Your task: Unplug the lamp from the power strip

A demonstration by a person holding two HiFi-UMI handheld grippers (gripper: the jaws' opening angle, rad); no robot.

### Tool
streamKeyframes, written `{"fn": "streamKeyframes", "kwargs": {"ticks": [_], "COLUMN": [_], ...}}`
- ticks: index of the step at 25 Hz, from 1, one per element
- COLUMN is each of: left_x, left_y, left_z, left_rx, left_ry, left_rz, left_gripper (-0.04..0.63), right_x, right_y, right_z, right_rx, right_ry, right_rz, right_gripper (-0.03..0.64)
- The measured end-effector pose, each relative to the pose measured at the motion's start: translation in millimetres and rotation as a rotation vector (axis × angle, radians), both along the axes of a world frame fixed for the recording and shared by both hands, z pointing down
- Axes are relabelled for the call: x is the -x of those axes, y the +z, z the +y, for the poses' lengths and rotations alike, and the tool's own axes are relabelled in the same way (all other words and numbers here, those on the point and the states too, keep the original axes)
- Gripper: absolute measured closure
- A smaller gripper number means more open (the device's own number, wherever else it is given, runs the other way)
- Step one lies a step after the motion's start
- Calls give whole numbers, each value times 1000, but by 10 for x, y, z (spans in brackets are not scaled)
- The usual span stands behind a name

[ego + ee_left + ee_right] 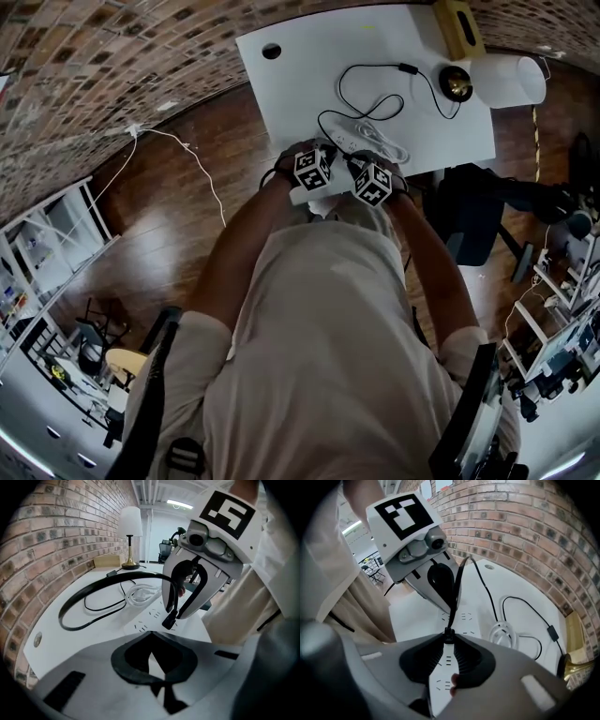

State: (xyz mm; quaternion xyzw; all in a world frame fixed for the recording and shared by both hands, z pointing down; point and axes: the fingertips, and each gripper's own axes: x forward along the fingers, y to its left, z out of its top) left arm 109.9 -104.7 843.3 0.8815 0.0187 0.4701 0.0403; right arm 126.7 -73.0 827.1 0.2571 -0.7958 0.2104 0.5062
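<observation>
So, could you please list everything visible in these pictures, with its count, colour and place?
table: one, white, against the brick wall
brick wall: one, reddish-brown, along the table's side
lamp: one, white shade on brass stand, table's far end
lamp cord: one, black, looped across the table
power strip: one, white, table's near end
plug: one, black, at the power strip
coiled cable: one, white, beside the power strip
box: one, yellowish, beside the lamp
chair: one, black, right of the table
left gripper: one, grey, jaws together at the tips, by the strip's near end
right gripper: one, grey, shut on the plug
</observation>
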Motion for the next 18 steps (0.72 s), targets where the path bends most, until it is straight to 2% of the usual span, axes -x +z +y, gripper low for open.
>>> {"fn": "streamKeyframes", "kwargs": {"ticks": [4, 7, 10, 13, 18], "left_x": [-15, -39, -50, -44, -42], "left_y": [95, 79, 38, 53, 55], "left_z": [7, -11, 18, 32, 29], "left_rx": [-25, -105, -204, -247, -355], "left_ry": [18, 55, 115, 136, 195], "left_rz": [-15, -17, 11, 31, 4], "left_gripper": [591, 591, 601, 604, 606], "right_x": [33, 26, 29, 38, 47], "right_y": [38, 70, 102, 98, 94], "right_z": [-1, -27, -35, -48, -58], "right_rx": [5, 5, -3, -8, 0], "right_ry": [-14, -4, -22, -30, -9], "right_rz": [4, 10, 27, 20, 30], "right_gripper": [569, 569, 569, 568, 568]}}
